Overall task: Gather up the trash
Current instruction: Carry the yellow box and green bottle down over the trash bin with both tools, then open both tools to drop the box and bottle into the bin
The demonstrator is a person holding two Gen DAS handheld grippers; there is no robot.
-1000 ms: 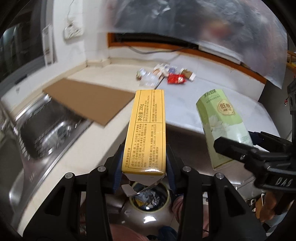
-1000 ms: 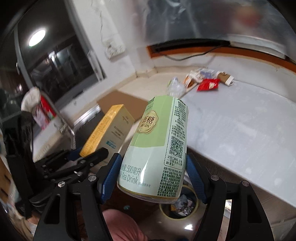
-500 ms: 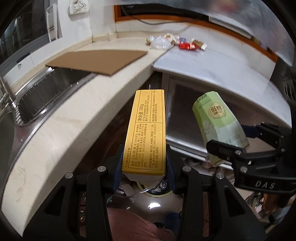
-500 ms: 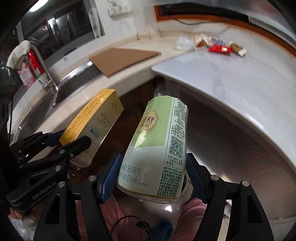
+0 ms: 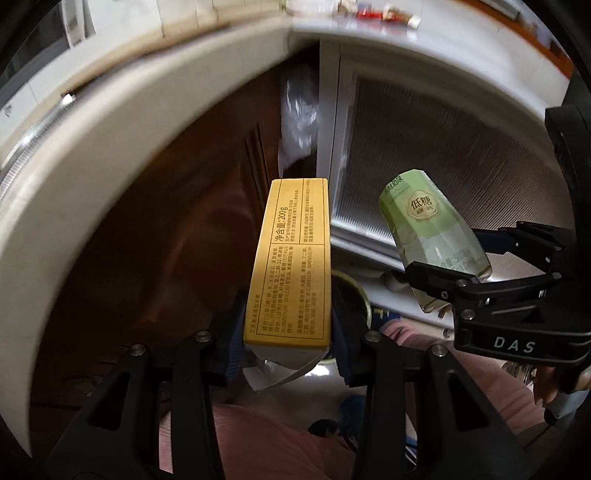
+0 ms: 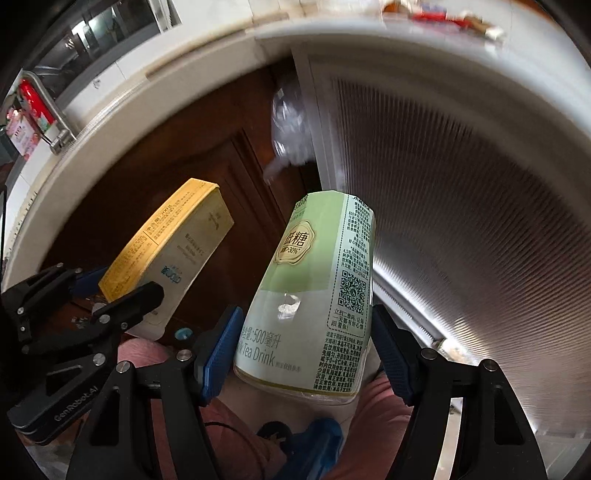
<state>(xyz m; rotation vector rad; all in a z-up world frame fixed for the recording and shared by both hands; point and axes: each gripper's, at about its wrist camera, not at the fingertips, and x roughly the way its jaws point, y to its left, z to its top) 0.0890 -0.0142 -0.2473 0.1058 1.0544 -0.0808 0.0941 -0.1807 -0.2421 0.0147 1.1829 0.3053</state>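
Note:
My left gripper (image 5: pixel 288 328) is shut on a long yellow box (image 5: pixel 291 258) with black print, held pointing forward below the counter edge. My right gripper (image 6: pixel 303 354) is shut on a pale green milk tea bottle (image 6: pixel 317 291), tilted. Each gripper shows in the other's view: the right one with the bottle (image 5: pixel 432 236) at the right of the left wrist view, the left one with the box (image 6: pixel 173 247) at the left of the right wrist view. A round bin rim (image 5: pixel 354 295) shows just behind the box, mostly hidden.
A white counter edge (image 5: pixel 110 140) curves overhead, with leftover trash (image 5: pixel 373 11) on its far top. Below are a dark wooden cabinet door (image 5: pixel 166 229) and a ribbed grey panel (image 6: pixel 461 184). A clear plastic bag (image 6: pixel 291 122) hangs between them. The person's pink-clad legs (image 5: pixel 266 443) are underneath.
Both grippers have dropped from above the counter to below its edge, still holding the box and the bottle. The view now faces the cabinet fronts.

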